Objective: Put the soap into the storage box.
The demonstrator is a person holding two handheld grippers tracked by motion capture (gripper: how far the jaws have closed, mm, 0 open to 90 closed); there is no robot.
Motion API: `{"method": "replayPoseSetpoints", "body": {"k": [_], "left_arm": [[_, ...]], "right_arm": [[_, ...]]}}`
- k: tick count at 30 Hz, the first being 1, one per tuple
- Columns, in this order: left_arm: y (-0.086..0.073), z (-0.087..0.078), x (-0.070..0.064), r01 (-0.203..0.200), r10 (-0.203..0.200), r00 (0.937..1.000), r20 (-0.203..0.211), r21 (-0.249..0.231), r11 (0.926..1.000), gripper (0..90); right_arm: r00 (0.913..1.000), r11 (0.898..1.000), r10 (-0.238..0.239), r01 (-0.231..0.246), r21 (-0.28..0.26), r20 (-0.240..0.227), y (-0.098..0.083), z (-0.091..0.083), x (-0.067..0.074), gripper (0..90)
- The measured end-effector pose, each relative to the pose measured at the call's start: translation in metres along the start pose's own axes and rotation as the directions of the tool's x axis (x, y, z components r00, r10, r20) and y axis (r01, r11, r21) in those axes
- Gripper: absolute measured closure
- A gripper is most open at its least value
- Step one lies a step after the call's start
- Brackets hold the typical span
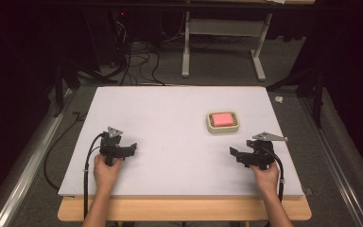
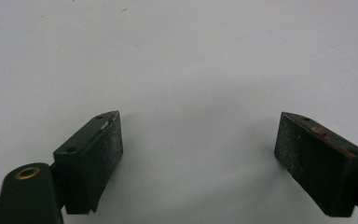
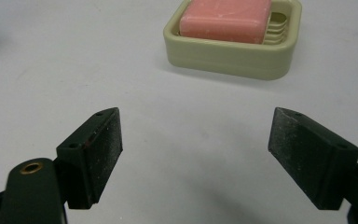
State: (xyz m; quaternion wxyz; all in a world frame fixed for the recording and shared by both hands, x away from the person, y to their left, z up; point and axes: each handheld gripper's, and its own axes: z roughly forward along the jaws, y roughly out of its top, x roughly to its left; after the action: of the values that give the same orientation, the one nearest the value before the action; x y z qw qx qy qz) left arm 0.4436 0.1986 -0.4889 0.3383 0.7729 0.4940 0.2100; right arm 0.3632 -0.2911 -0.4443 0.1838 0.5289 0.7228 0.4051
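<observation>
A pink bar of soap (image 1: 222,118) lies in a cream soap dish (image 1: 210,124) right of the board's middle. The right gripper view has the same soap (image 3: 226,19) and dish (image 3: 228,58) ahead, beyond its jaws. My right gripper (image 1: 233,153) rests near the front right of the board, open, nothing between its jaws (image 3: 196,154). At the front left my left gripper (image 1: 133,146) is also open, over bare white surface (image 2: 198,149). Each is held by a hand.
The white board (image 1: 170,109) covers a wooden table (image 1: 184,209). Beyond the far edge are a grey floor with cables (image 1: 137,61) and a white table frame (image 1: 222,42). Metal rails (image 1: 23,161) run along both sides.
</observation>
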Motion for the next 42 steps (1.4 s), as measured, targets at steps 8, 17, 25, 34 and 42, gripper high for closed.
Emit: {"method": "replayPoseSetpoints", "body": {"k": [8,17,25,34,42], "left_arm": [[0.000,0.000,0.000,-0.001,0.001,1.0000,0.001,0.002,1.0000,15.6],[0.000,0.000,0.000,-0.001,0.001,1.0000,0.001,0.002,1.0000,15.6],[0.000,0.000,0.000,-0.001,0.001,1.0000,0.001,0.002,1.0000,15.6],[0.000,0.000,0.000,-0.001,0.001,1.0000,0.001,0.002,1.0000,15.6],[0.000,0.000,0.000,-0.002,0.002,1.0000,-0.001,0.002,1.0000,15.6]], "right_arm": [[0.9999,1.000,-0.013,0.013,-0.006,0.001,-0.010,0.005,0.005,19.1],[0.9995,0.999,-0.027,0.026,0.029,0.015,-0.021,0.015,0.009,19.2],[0.9985,0.998,-0.049,0.048,0.045,0.024,-0.024,0.020,0.012,19.2],[0.9950,0.992,-0.088,0.083,0.092,0.046,-0.027,0.030,0.017,18.8],[0.9843,0.981,-0.152,0.139,0.138,0.089,-0.028,0.035,0.026,16.3]]}}
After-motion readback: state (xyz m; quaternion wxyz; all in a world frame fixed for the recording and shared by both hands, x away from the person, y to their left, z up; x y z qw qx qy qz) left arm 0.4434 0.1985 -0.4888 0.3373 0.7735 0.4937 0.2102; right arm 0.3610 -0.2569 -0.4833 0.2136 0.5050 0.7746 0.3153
